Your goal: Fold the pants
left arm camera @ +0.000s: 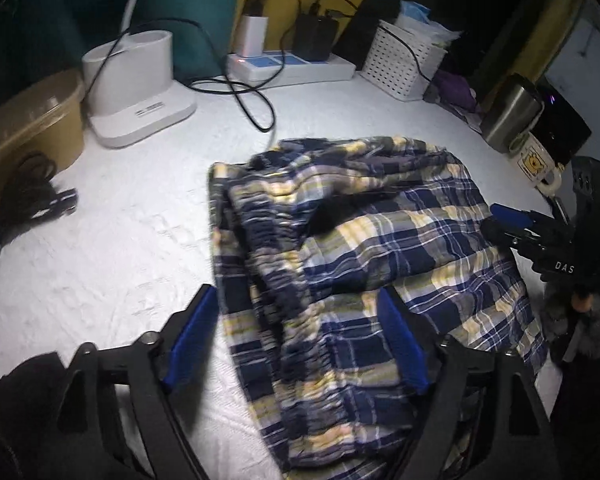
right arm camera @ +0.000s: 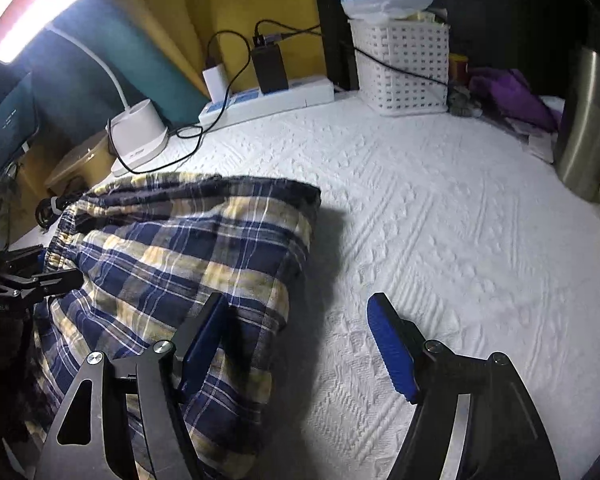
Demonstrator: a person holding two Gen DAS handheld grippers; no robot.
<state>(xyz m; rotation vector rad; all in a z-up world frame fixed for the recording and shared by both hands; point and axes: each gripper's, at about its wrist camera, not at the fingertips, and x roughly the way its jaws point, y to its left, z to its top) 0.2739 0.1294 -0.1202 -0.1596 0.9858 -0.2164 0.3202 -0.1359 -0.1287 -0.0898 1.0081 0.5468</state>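
Pants [left arm camera: 360, 248] folded between spread fingers [left arm camera: 196, 336]

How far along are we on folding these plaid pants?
Done: the plaid pants lie doubled into a compact, still rumpled bundle on the white cover. In hand: nothing; the left gripper and right gripper both stand open, pads off the cloth, though each straddles part of the bundle. Left: probably smoothing the bunched waistband and perhaps one more fold.

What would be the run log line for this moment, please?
task: fold pants | plaid pants: folded bundle on white cover | left gripper: open, straddling pants | right gripper: open
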